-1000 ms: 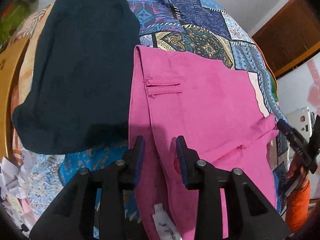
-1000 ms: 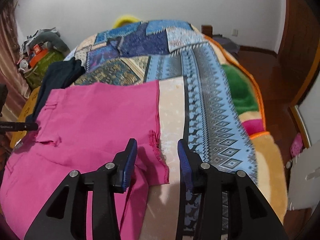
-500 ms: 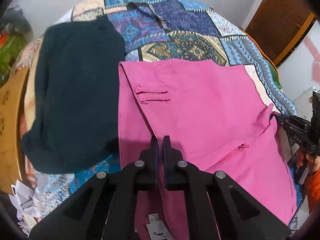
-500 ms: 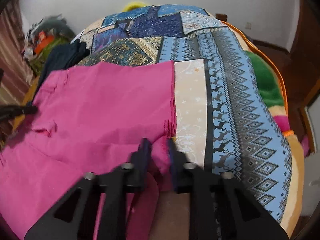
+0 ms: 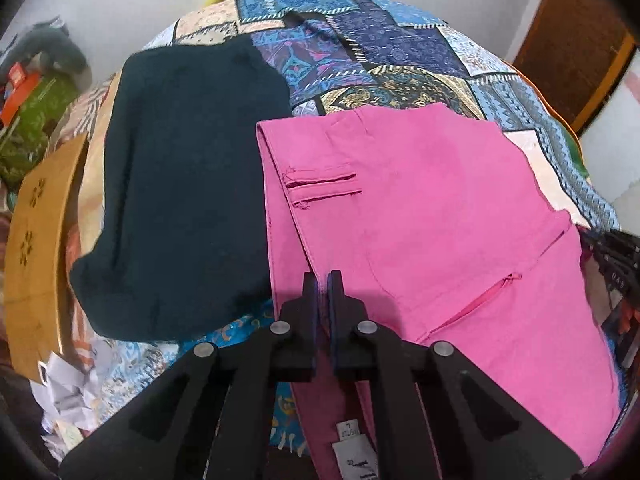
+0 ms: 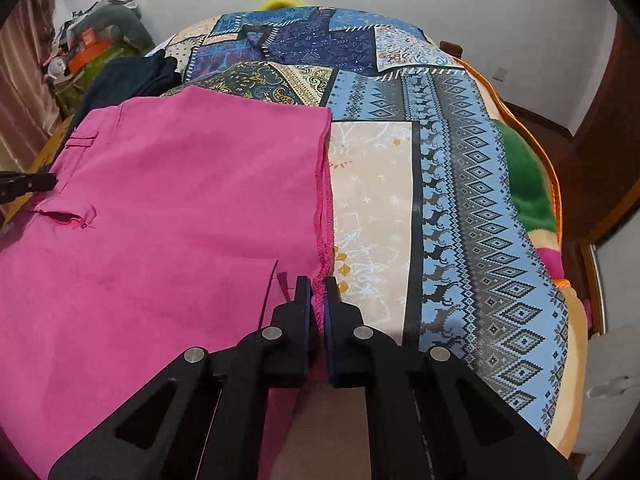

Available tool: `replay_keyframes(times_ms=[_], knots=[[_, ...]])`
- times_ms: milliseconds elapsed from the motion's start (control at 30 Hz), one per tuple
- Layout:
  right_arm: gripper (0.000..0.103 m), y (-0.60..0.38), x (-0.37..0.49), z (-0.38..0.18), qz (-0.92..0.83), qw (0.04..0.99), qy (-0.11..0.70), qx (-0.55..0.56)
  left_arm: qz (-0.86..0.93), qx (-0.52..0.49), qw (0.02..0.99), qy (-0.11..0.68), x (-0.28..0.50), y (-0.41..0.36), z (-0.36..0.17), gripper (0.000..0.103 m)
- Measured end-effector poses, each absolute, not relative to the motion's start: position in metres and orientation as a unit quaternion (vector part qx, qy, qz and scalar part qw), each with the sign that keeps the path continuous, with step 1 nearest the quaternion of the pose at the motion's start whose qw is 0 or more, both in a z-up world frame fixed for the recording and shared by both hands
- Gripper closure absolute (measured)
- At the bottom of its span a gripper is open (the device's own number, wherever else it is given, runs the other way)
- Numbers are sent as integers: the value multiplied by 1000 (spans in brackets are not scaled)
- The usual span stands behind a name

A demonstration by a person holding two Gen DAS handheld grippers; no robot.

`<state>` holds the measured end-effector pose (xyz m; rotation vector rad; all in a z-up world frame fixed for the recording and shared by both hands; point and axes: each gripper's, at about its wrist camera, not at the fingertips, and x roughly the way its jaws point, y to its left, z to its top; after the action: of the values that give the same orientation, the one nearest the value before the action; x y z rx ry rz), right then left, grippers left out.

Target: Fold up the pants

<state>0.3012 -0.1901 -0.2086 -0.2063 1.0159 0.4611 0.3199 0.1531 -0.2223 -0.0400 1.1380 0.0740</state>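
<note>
Pink pants, matte woven cloth with a welt pocket and a zip fly, spread flat across the near half of a patchwork quilt printed in blue geometric bands. Left gripper: black jaws closed to a thin slit, pinching the waistband edge. Right gripper: jaws likewise nearly together, clamping the frayed hem at the pants' right edge. Just beside the pants on the left, a dark teal folded garment, soft, with rounded corners. Further left, a tan wooden board with cut-out holes.
</note>
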Motion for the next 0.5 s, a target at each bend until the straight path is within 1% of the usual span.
replay_keyframes(times_ms=[133, 167, 200, 233, 267, 300, 367, 500], knots=[[96, -193, 299, -200, 217, 845, 481, -90, 34, -13, 844, 535, 316, 156, -211, 89], [95, -193, 298, -197, 216, 846, 479, -88, 38, -10, 847, 530, 315, 157, -207, 85], [94, -193, 298, -193, 215, 848, 476, -88, 41, -8, 849, 526, 315, 159, -203, 78], [91, -194, 298, -187, 214, 851, 471, -88, 44, -9, 853, 520, 315, 162, -197, 73], [87, -194, 297, -182, 214, 855, 464, -87, 46, -14, 856, 515, 315, 166, -192, 65], [84, -194, 298, -176, 215, 859, 457, -86, 47, -20, 860, 508, 317, 170, -187, 60], [71, -193, 299, -162, 220, 867, 440, -82, 53, -28, 865, 498, 321, 178, -178, 57], [70, -188, 306, -137, 234, 879, 409, -71, 62, -38, 868, 490, 338, 191, -167, 51]])
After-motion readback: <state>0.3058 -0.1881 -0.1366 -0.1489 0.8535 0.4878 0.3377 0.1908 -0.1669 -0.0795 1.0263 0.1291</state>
